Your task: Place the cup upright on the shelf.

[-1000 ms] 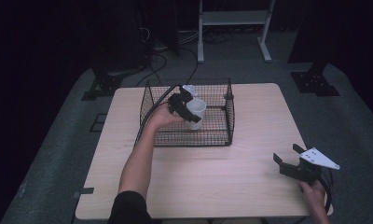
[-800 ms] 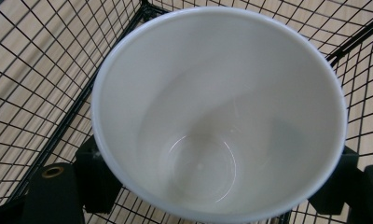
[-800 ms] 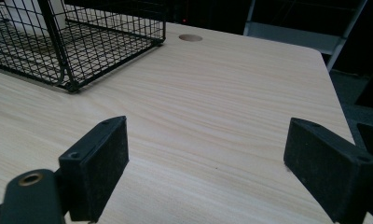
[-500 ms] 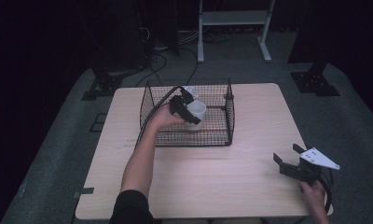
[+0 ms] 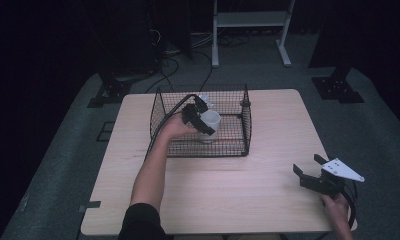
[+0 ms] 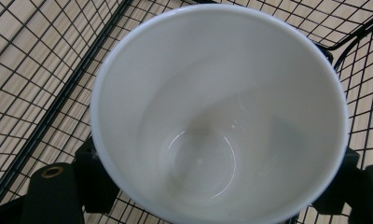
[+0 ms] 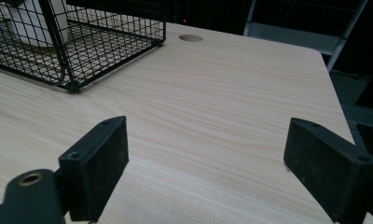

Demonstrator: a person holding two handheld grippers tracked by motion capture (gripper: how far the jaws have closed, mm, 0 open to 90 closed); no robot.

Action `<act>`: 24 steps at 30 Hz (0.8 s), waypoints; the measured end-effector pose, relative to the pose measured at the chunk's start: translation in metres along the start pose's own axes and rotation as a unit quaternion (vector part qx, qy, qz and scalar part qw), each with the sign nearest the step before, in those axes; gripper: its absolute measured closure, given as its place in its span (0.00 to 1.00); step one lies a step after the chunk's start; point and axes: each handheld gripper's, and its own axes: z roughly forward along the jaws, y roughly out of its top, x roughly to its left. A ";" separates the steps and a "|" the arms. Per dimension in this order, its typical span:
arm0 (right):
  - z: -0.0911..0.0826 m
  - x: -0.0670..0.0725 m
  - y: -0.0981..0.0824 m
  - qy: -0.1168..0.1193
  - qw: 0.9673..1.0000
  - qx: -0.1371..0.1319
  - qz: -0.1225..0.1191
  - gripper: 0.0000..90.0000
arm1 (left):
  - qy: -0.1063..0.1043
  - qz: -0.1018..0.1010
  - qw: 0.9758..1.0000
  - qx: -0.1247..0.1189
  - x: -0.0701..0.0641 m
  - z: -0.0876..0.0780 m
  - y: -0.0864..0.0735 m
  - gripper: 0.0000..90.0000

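Jaws, left gripper (image 5: 200, 120): closed against the outer wall of a white cup (image 5: 211, 122), one black pad at either side of it in the left gripper view, at about 8 and 4 o'clock of the rim. Cup (image 6: 219, 112) is empty, mouth toward the camera, glossy inside. It sits inside the black wire basket (image 5: 246, 125); mesh floor and side panels show all round it. From the high view the cup looks low in the basket, but whether its base touches the mesh cannot be told.

Jaws, right gripper (image 5: 318, 176): spread wide, nothing between them. In the right gripper view only bare wooden table (image 7: 231, 107) lies between the pads, with the basket corner off at 11 o'clock.

Judgement: the side grip keeps the cup upright and leaves its mouth free, fitting a placement into (or lift out of) the basket. The right gripper looks parked, out of the way.

Pose: left forearm reaches from 6 o'clock toward table centre, over the basket's near rim, wrist bent down into it. The right hand (image 5: 335, 209) rests at the table's 4 o'clock edge, gripper pointing toward 10 o'clock.
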 end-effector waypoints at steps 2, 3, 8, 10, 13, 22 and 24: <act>0.000 0.000 0.000 0.000 1.000 0.000 0.000 0.15 | 0.003 0.000 1.000 -0.003 -0.001 -0.001 -0.002 0.23; 0.000 0.000 0.000 0.000 1.000 0.000 0.000 0.15 | 0.001 -0.004 1.000 -0.004 0.000 -0.001 -0.004 0.23; 0.000 0.000 0.000 0.000 1.000 0.000 -0.001 0.15 | 0.004 -0.014 1.000 -0.003 0.001 -0.003 -0.009 0.23; 0.000 0.000 0.000 0.000 1.000 0.001 -0.001 0.15 | 0.007 -0.013 1.000 -0.003 0.000 -0.004 -0.010 0.21; 0.000 0.000 0.000 0.000 1.000 0.001 0.000 0.15 | 0.011 -0.010 1.000 -0.005 0.000 -0.006 -0.009 0.18; 0.000 0.000 0.000 0.000 1.000 0.001 0.000 0.14 | 0.014 -0.012 1.000 -0.018 -0.005 -0.015 -0.007 0.09; 0.000 0.000 0.000 0.000 1.000 0.001 0.000 0.15 | 0.018 -0.005 0.999 -0.028 -0.009 -0.022 -0.006 0.09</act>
